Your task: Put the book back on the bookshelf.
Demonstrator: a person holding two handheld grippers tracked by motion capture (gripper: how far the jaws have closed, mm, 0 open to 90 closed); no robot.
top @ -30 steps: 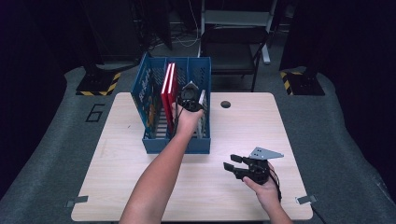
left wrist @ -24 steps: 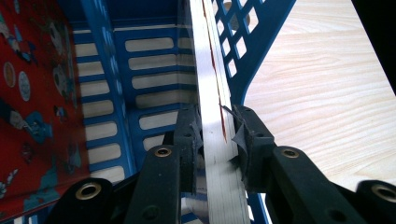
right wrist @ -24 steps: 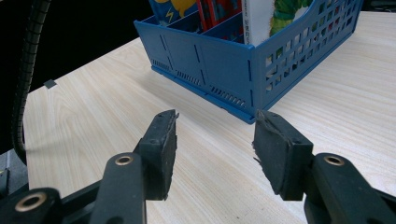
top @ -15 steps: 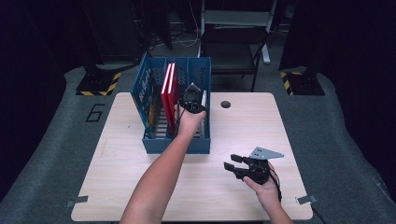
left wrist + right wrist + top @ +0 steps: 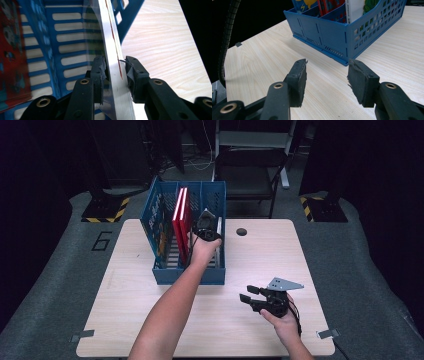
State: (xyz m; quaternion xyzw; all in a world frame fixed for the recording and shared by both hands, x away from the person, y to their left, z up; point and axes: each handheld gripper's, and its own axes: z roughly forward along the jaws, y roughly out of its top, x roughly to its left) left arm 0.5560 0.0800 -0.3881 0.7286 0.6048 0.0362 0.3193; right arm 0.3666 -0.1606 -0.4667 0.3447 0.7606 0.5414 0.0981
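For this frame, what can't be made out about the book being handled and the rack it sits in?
- Thin book: cover and title unreadable in the left gripper view, which sees it edge-on; in the high view the left gripper and hand cover it.
- Blue rack: its floor is hidden in the high view by the red books and the forearm.
- Book tops: cut off by the upper edge in the right gripper view.
- Right gripper: open, holds nothing.

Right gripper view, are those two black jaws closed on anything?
No, the right gripper stands open with bare light wooden table between its jaws, short of the blue slotted plastic file rack.
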